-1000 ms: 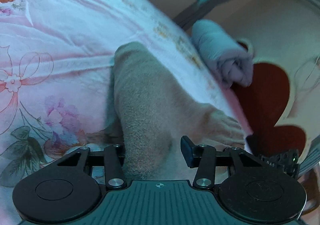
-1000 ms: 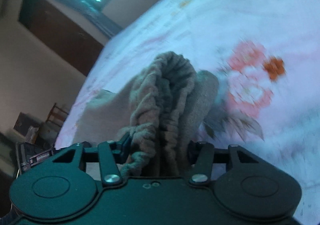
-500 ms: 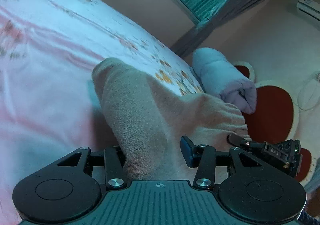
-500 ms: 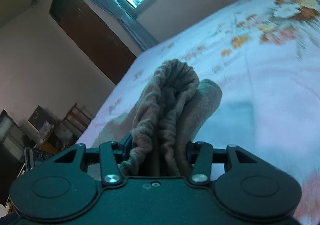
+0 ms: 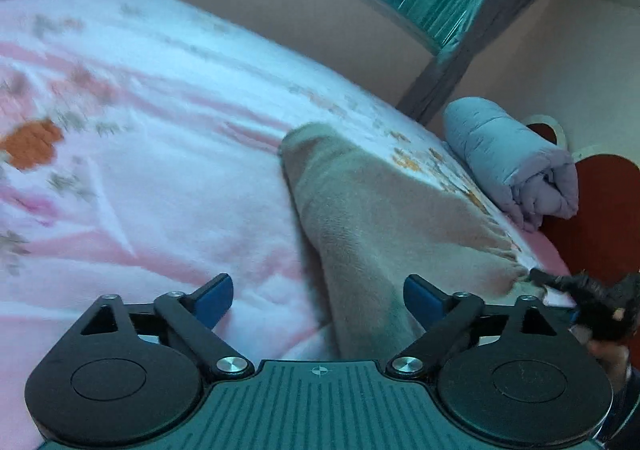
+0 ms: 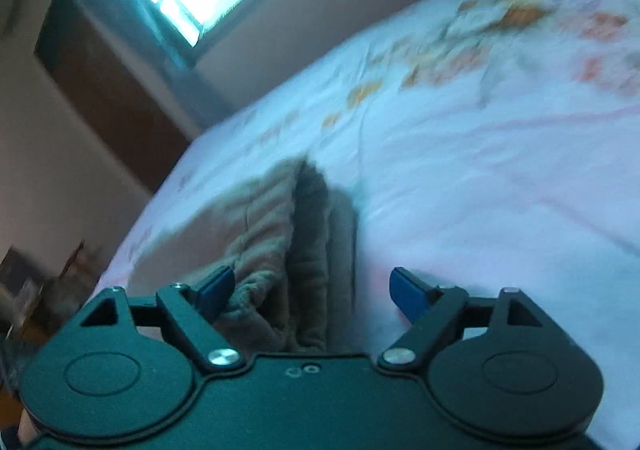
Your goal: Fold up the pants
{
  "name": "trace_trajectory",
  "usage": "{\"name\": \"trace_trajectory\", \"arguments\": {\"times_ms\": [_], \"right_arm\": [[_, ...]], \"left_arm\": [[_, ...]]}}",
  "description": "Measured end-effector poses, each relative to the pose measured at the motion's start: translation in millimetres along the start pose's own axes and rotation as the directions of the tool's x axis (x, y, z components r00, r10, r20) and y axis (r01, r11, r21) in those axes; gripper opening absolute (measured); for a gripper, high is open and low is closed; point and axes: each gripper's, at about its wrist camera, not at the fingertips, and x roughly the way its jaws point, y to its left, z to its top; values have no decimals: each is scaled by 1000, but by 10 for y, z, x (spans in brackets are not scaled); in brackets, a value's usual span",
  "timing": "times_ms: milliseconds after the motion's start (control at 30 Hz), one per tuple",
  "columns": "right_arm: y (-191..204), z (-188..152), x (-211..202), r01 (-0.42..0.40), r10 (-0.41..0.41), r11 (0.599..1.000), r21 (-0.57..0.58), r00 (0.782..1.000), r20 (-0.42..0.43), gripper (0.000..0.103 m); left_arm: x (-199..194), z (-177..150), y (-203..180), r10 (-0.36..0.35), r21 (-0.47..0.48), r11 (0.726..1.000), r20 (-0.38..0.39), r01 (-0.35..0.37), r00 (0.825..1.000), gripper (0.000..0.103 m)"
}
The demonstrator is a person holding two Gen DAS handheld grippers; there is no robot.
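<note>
Left hand-held gripper (image 5: 318, 300): jaws spread wide, blue pads clear of the fabric on the left side; the right pad sits just beside the cloth, can't tell if it touches. Not pinching anything.

Right hand-held gripper (image 6: 312, 290): also spread. Left pad is against or just beside the gathered waistband, right pad is well off it over bare bed. Nothing clamped.

Pants (image 5: 384, 226) (tan, fleecy) lie on the bed (image 5: 160, 177), on the pink floral bedspread. In the left wrist view they run from between the jaws away toward the far edge of the bed, with the elastic waistband end at the right, near the other gripper. In the right wrist view the pants (image 6: 280, 250) show as stacked layers with the ribbed waistband edge facing the camera, sitting left of centre between the jaws.

Rolled grey-blue quilt (image 5: 516, 165) lies at the bed's far right corner, apart from the pants. Both views are motion-blurred.
</note>
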Motion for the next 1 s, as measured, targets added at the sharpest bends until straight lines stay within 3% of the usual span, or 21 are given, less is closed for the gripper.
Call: {"name": "trace_trajectory", "arguments": {"times_ms": [133,167,200,233,267,300,367,433,500,567,633,700,867,1000], "right_arm": [[259,-7,-266,-7,10,999,-50,997,70,78],[353,-1,-249,7,0,996,-91,997,73,78],[410,-34,-213,16,-9,993,-118,998,59,77],[419,-62,-83,56,-58,990,-128,998,-12,76],[375,-82,105,133,-148,983,-127,983,-110,77],[285,-76,214,171,-183,981,-95,972,-146,76],[335,-51,94,171,-178,982,-79,980,-86,71],[560,-33,-71,211,-212,964,-161,977,14,69],[789,-30,-161,183,-171,959,-217,983,72,69],[1052,-20,-75,163,-147,945,-282,986,78,69],[1341,-67,68,145,-134,929,-341,989,57,61],[1566,-93,288,130,-129,915,-383,991,29,46],[1967,-229,840,120,-137,899,-422,990,-11,38],[2244,-256,1148,112,-138,896,-429,990,-29,29]], "left_arm": [[-202,-41,-179,-9,59,998,9,8,1000,94],[-157,-66,-220,4,81,997,-17,-2,1000,94],[-23,-117,-260,80,118,991,-97,-68,992,94],[3,-182,-251,110,131,987,-124,-94,986,94],[-2,-238,-256,116,141,985,-113,-99,987,95],[-21,-217,-274,121,147,984,-117,-103,986,95],[-138,-142,-284,126,137,984,-96,-112,987,95],[-329,-79,-278,133,156,979,-23,-128,991,95],[-508,-13,-226,190,161,967,46,-195,981,95],[-620,72,-96,294,135,944,80,-302,953,95],[-681,162,88,376,118,916,82,-383,923,95],[-762,259,331,477,87,871,92,-484,874,95],[-1075,451,1022,594,-22,804,79,-595,800,95],[-1264,380,1360,638,-26,769,68,-638,767,95]]}}
